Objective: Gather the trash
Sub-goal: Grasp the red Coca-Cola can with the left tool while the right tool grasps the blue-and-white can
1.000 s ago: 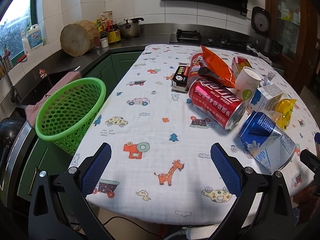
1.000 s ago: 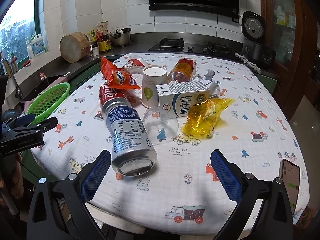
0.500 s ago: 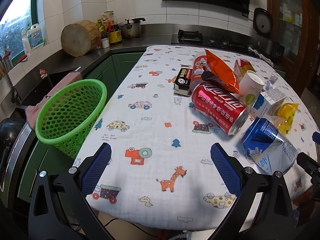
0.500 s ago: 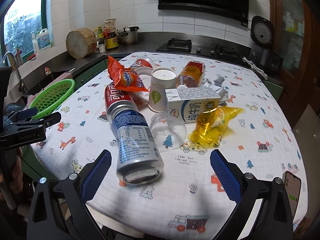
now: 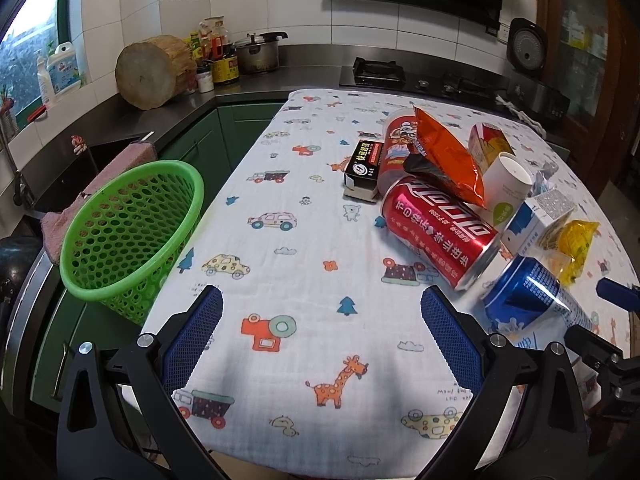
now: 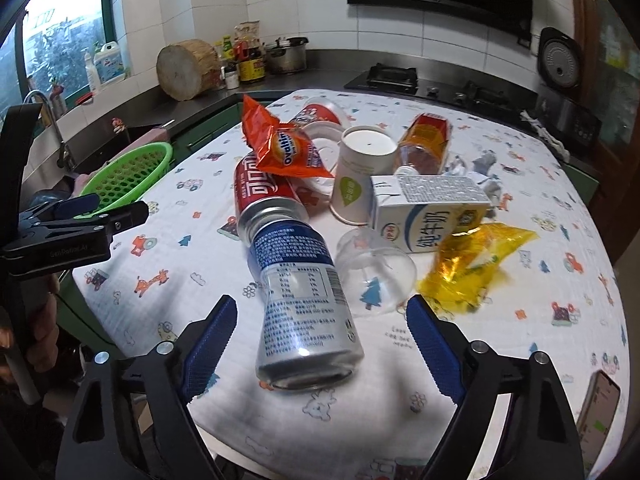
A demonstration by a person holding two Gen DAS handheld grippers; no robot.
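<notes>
Blue-padded right hand-held gripper (image 6: 316, 330) gapes wide around the blue can (image 6: 302, 304); left hand-held gripper (image 5: 320, 330) wide, empty; red can (image 6: 260, 188) partly hidden under an orange packet (image 6: 280, 146).

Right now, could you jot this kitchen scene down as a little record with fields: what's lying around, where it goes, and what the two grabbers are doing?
surface: table with cartoon-print cloth
bin: green perforated plastic basket, at the table's left edge
nearest trash: blue-and-white drink can, on its side
behind it: red cola can, orange snack bag, white paper cup, milk carton, yellow wrapper
left gripper: open, empty
right gripper: open, straddling the blue can
</notes>
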